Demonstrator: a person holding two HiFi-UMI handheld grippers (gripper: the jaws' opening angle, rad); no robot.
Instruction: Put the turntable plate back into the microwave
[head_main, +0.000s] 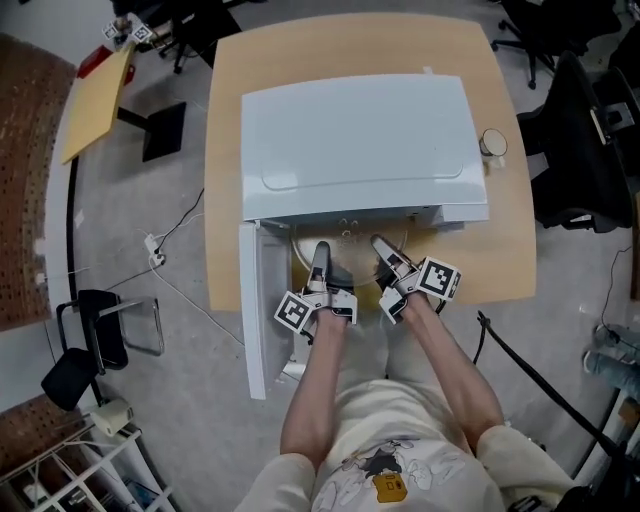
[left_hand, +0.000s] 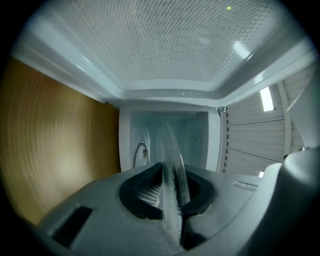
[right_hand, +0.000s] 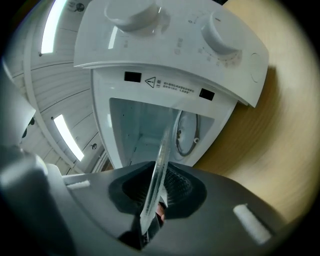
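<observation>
Plate: clear glass, was held by both rims at the open front of the microwave, partly in the opening.
Left hand-held gripper: was clamped on the plate's rim.
Right hand-held gripper: gripped the opposite rim.
Door: stood swung open at the left.
Bench: wooden, carried the microwave.

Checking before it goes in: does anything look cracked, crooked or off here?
Nothing stands out. The glass plate looks whole, pinched at its rim by the left gripper and right gripper, at the mouth of the open microwave.
</observation>
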